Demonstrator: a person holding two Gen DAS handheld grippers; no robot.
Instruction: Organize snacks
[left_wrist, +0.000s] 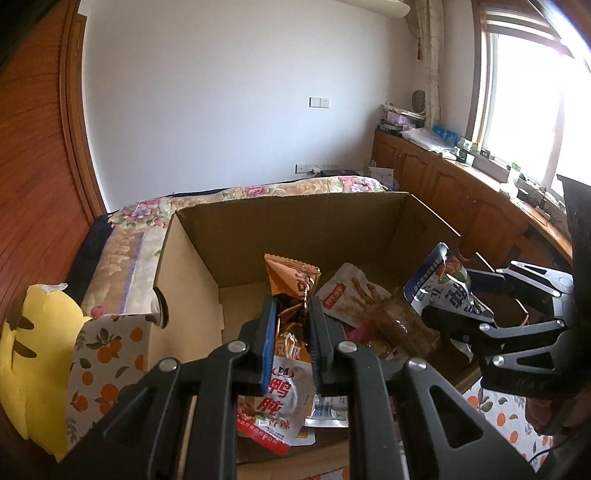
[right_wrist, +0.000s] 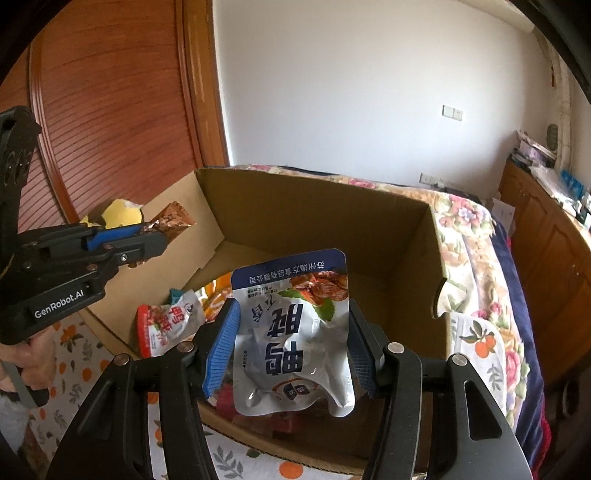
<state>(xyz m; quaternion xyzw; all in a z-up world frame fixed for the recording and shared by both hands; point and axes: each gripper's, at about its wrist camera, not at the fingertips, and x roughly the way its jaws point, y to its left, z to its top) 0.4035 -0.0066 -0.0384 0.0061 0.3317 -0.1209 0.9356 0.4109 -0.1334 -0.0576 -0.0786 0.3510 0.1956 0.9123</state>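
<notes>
I hold the orange packet (left_wrist: 291, 291) pinched in my left gripper (left_wrist: 291, 314) above the box (left_wrist: 295, 218). My right gripper (right_wrist: 291, 332) clamps the blue pouch (right_wrist: 295, 332) over the same box, other snacks (left_wrist: 351, 295) lying inside.

This is a bedroom in a home. A bed with a floral quilt (left_wrist: 258, 192) stands against a plain white wall (left_wrist: 221, 92). Wooden cabinets (left_wrist: 443, 181) cluttered with household items run beneath a bright curtained window (left_wrist: 524, 96), and a louvered wooden wardrobe door (right_wrist: 110, 110) stands nearby.
</notes>
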